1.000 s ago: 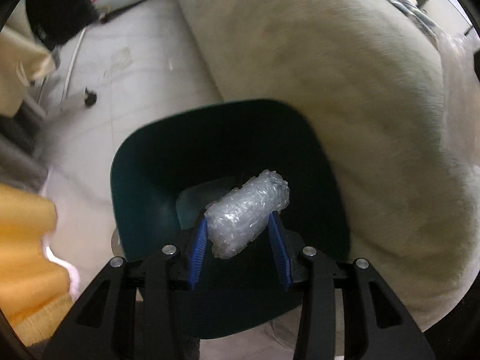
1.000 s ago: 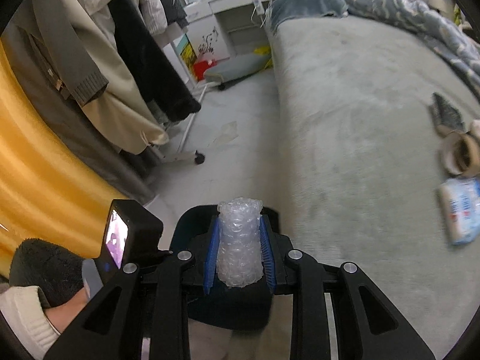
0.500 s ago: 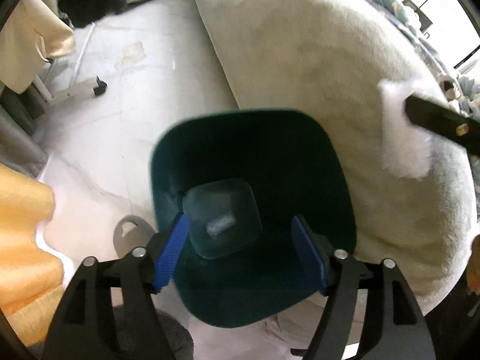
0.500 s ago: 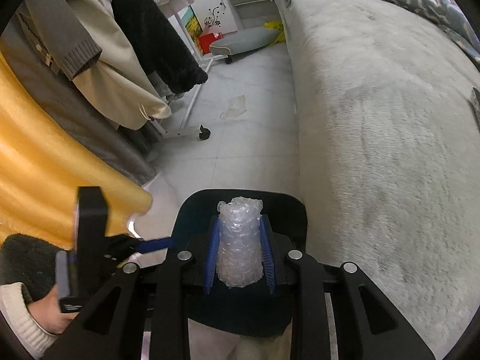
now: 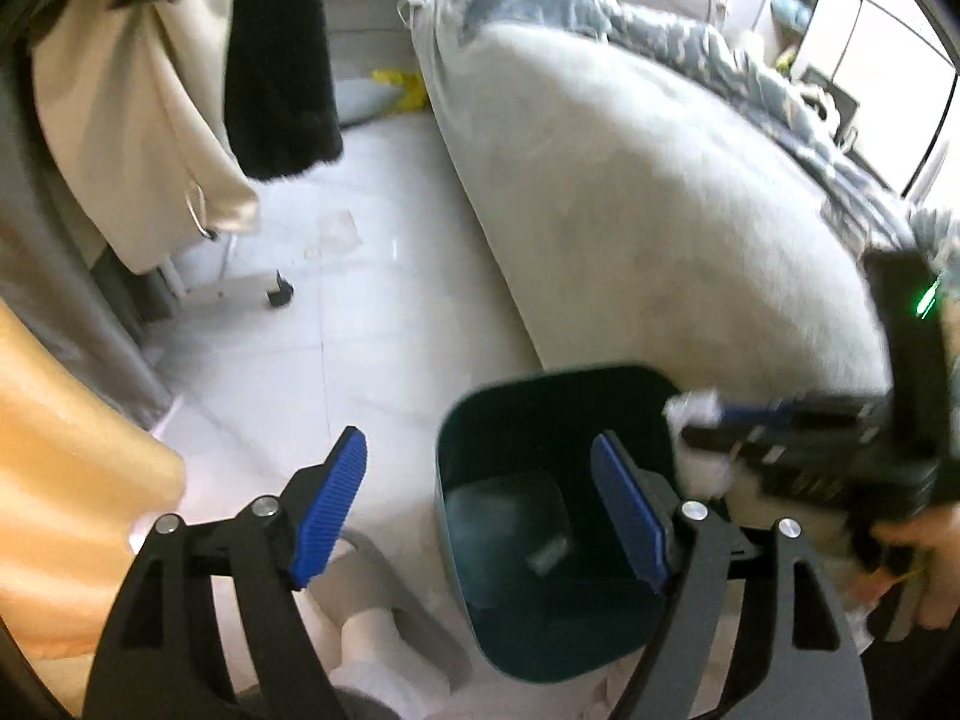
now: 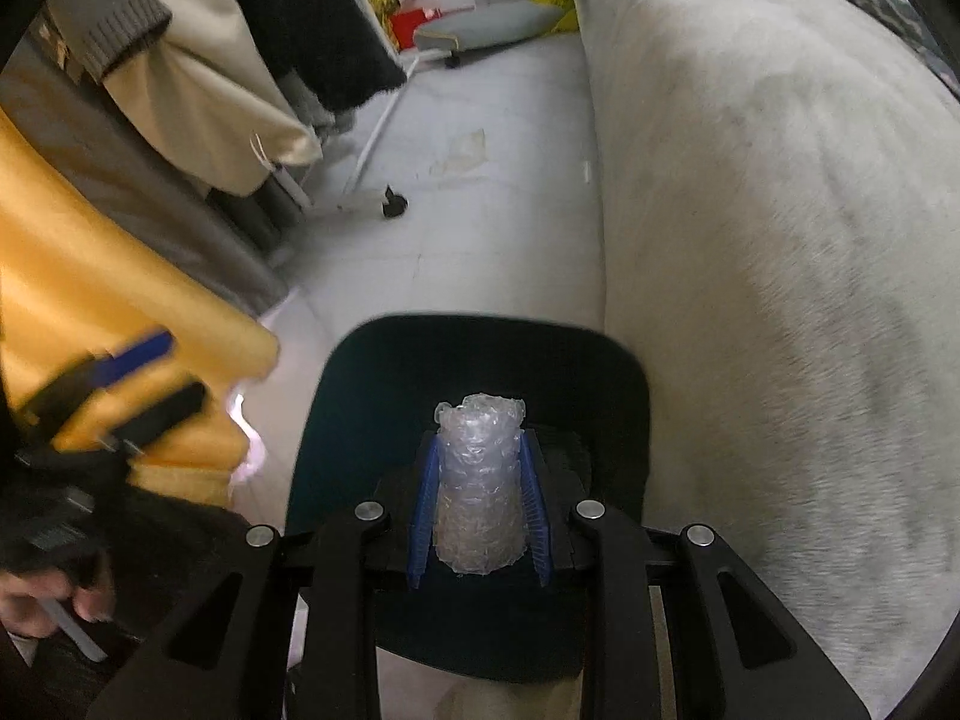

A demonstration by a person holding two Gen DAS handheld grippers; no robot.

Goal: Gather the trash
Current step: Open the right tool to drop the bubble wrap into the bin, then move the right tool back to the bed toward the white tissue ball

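A dark teal trash bin (image 5: 480, 420) stands on the floor beside the bed; a pale scrap (image 5: 546, 555) lies blurred on its bottom. My left gripper (image 5: 480, 504) is open and empty, over the bin's left edge. My right gripper (image 6: 478, 504) is shut on a roll of bubble wrap (image 6: 478, 480) and holds it upright over the bin's mouth (image 6: 360, 378). In the left wrist view the right gripper (image 5: 696, 420) comes in from the right over the bin rim with the white wrap. The left gripper shows blurred at the left of the right wrist view (image 6: 144, 372).
A grey-white fleece-covered bed (image 6: 780, 210) runs along the right. Hanging coats (image 5: 138, 120) on a wheeled clothes rack (image 5: 279, 294) stand at left, with a yellow fabric (image 6: 90, 276) near the bin. A paper scrap (image 6: 462, 147) lies on the tiled floor.
My left gripper opened and let its bubble wrap roll drop into the bin, then swung up and to the left. My right gripper moved over the bin with its roll.
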